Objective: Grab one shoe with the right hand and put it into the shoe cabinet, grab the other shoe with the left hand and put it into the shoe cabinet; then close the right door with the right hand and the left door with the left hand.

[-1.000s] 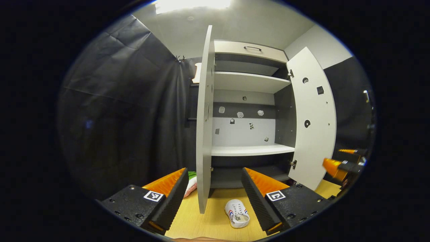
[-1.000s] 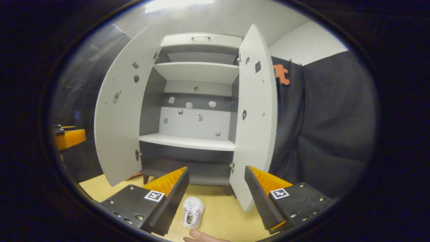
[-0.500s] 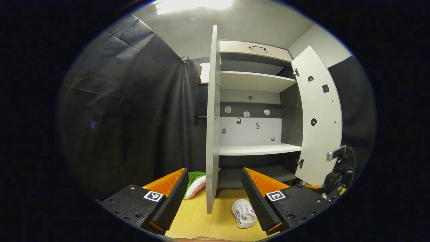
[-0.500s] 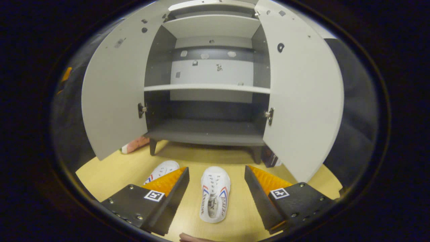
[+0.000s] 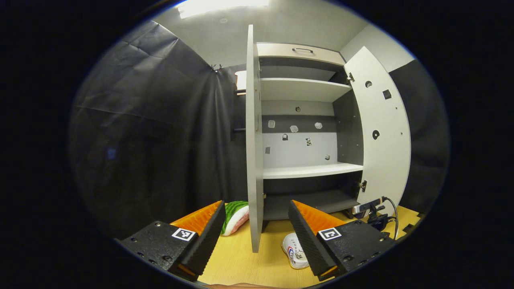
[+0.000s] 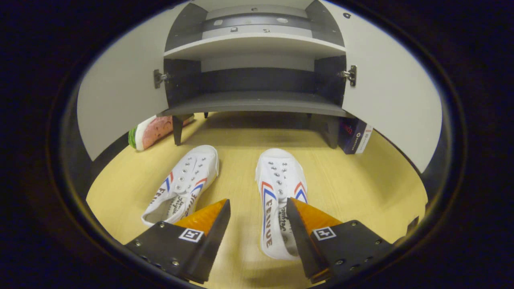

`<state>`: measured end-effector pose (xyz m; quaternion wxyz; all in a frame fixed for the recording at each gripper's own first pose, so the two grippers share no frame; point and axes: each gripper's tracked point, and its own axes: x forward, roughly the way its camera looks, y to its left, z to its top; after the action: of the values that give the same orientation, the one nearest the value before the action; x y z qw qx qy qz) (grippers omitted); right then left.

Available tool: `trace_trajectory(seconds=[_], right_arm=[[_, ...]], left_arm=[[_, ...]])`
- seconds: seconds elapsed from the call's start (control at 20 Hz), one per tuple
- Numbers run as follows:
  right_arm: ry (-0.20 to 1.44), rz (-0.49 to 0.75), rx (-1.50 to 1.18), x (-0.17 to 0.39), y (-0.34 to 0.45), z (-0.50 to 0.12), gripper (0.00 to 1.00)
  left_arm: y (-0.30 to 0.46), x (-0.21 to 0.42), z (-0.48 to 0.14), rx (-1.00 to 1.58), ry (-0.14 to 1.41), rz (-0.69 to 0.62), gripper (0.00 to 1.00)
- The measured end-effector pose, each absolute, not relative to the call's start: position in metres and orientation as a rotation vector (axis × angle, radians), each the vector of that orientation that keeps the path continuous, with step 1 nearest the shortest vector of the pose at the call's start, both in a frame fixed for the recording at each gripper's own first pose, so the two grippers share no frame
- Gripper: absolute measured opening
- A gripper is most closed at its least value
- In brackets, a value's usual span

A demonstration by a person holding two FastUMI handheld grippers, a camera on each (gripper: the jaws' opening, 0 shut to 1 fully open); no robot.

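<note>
Right tool [image 6: 257,208] is hovering open, low over the right shoe [image 6: 279,196]. Left tool [image 5: 255,218] is hanging open before the cabinet [image 5: 305,170].

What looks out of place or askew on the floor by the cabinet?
The left shoe lies angled, while the right shoe points straight at the cabinet. A watermelon-slice cushion and a small box sit by its legs.
</note>
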<state>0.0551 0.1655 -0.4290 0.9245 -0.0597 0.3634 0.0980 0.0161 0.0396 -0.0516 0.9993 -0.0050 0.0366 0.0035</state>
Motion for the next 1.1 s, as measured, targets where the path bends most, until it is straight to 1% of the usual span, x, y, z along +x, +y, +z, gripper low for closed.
trace_trajectory(seconds=[0.05,0.1,0.15,0.2,0.3,0.35,0.4,0.45,0.5,0.6,0.65,0.75,0.8,0.85,0.9,1.1], right_arm=[[0.765,0.170,-0.124,0.058,0.161,-0.436,0.84],[0.780,0.129,-0.127,0.063,0.153,-0.445,0.73],[0.795,0.134,-0.122,0.066,0.155,-0.452,0.67],[0.768,0.133,-0.116,0.072,0.156,-0.451,0.58],[0.741,0.113,-0.136,0.078,0.152,-0.452,0.53],[0.730,0.109,-0.124,0.082,0.153,-0.450,0.46],[0.738,0.108,-0.123,0.082,0.154,-0.454,0.33],[0.727,0.118,-0.117,0.083,0.154,-0.452,0.34],[0.712,0.159,-0.107,0.084,0.160,-0.453,0.34],[0.670,0.221,-0.159,0.082,0.160,-0.449,0.17],[0.658,0.230,-0.145,0.084,0.159,-0.445,0.17],[0.689,0.190,-0.024,0.086,0.159,-0.448,0.17],[0.700,0.190,0.031,0.087,0.159,-0.452,0.16],[0.712,0.217,0.063,0.087,0.162,-0.456,0.16],[0.704,0.222,0.058,0.087,0.156,-0.452,0.02],[0.664,0.251,0.113,0.079,0.154,-0.435,0.02]], left_arm=[[0.039,0.017,-0.053,-0.013,0.074,0.005,0.95],[0.039,0.017,-0.053,-0.011,0.072,0.002,0.96],[0.037,0.018,-0.055,-0.010,0.073,-0.003,0.96],[0.035,0.019,-0.056,-0.010,0.077,-0.011,0.95],[0.029,0.019,-0.060,-0.008,0.087,-0.033,0.96],[0.028,0.020,-0.063,-0.006,0.092,-0.039,0.95],[0.027,0.021,-0.064,-0.002,0.096,-0.042,0.96],[0.026,0.022,-0.066,0.000,0.096,-0.045,0.95],[0.025,0.023,-0.066,0.000,0.098,-0.045,0.95],[0.023,0.025,-0.069,0.001,0.104,-0.048,0.95],[0.021,0.026,-0.069,0.000,0.105,-0.050,0.95],[0.019,0.027,-0.070,-0.001,0.109,-0.052,0.95],[0.017,0.027,-0.068,-0.001,0.105,-0.055,0.95],[0.015,0.027,-0.068,0.002,0.101,-0.058,0.96],[0.014,0.028,-0.067,0.005,0.099,-0.058,0.96],[0.013,0.024,-0.062,0.022,0.082,-0.071,0.96]])
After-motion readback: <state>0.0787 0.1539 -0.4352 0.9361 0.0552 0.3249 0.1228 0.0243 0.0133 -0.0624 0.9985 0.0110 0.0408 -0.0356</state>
